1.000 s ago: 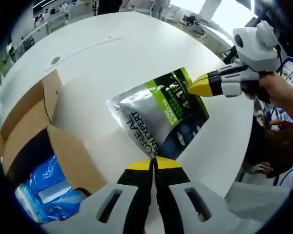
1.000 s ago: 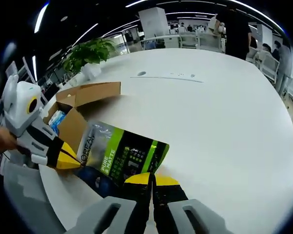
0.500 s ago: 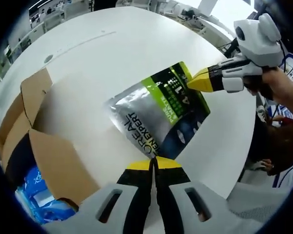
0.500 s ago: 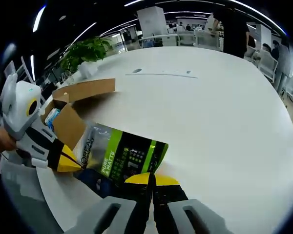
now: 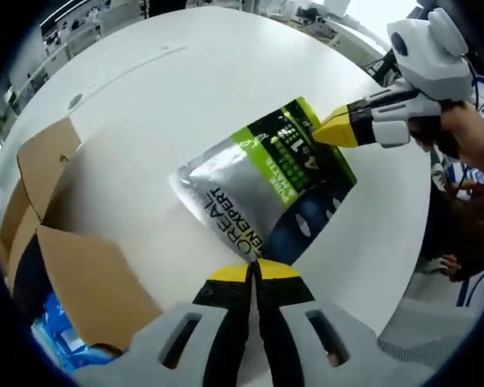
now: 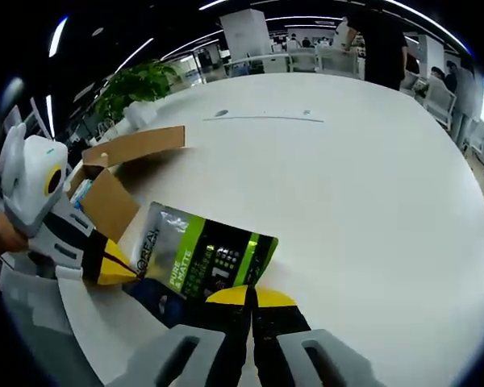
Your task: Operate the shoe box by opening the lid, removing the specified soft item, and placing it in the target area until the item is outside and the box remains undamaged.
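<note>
Left gripper view is showing both grippers' fingers [image 5: 255, 270] [image 5: 327, 133] closing on opposite ends of the silver-and-green foil pouch [image 5: 262, 185], now lying outside the open brown cardboard box [image 5: 89, 274] on the white tabletop [image 5: 169, 97], only releasing remaining.

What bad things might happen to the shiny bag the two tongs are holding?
Both tongs pinch the silver, green and black foil pouch at opposite ends: left tongs, right tongs. Pulling apart might tear or crease it. It hangs near the white round table's edge, so an early release may drop it off. Swinging it back might bump the open brown cardboard box.
</note>
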Action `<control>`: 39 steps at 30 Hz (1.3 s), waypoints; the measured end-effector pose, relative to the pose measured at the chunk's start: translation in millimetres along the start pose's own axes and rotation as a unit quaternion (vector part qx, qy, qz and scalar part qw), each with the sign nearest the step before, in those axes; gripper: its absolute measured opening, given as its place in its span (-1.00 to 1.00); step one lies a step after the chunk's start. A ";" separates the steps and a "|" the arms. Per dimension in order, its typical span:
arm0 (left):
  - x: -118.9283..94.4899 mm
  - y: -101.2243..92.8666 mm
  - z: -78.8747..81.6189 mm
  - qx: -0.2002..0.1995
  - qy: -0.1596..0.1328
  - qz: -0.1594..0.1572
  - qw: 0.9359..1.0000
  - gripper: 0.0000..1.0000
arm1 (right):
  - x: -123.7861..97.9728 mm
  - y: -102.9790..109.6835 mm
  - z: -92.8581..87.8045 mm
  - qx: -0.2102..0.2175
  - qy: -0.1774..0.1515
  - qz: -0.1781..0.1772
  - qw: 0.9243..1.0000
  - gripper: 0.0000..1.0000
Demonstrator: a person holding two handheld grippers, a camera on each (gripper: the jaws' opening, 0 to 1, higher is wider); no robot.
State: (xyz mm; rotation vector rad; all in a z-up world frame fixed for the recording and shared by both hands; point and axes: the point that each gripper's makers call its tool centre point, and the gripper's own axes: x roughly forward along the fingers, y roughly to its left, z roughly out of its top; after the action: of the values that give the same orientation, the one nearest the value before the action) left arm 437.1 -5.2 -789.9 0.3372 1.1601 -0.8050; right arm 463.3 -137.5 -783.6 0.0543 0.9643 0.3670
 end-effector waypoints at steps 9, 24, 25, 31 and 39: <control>2.5 4.6 -1.2 -0.002 0.002 0.004 1.000 -0.97 | 2.6 -0.2 -5.6 0.005 0.003 0.000 1.000 -1.00; 1.7 12.4 4.9 0.010 -0.002 0.011 1.000 -0.94 | 6.5 -2.4 -3.1 0.046 -0.007 -0.015 0.999 -1.00; 0.8 14.1 6.3 0.011 -0.003 0.013 1.000 -0.95 | 7.1 -3.2 -2.3 0.049 -0.008 -0.017 0.999 -1.00; -1.8 22.2 12.0 0.015 -0.007 0.019 1.000 -0.94 | 8.5 -6.4 3.8 0.073 -0.020 -0.026 0.997 -1.00; -14.2 22.7 25.1 0.024 -0.031 0.009 0.999 -0.79 | 11.2 -7.3 9.4 0.092 -0.033 -0.037 0.995 -1.00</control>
State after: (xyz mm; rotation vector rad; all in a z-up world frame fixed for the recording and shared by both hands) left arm 468.0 0.1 -770.9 0.3596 1.0791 -0.8234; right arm 478.8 -139.6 -788.6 0.1973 0.9305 0.2060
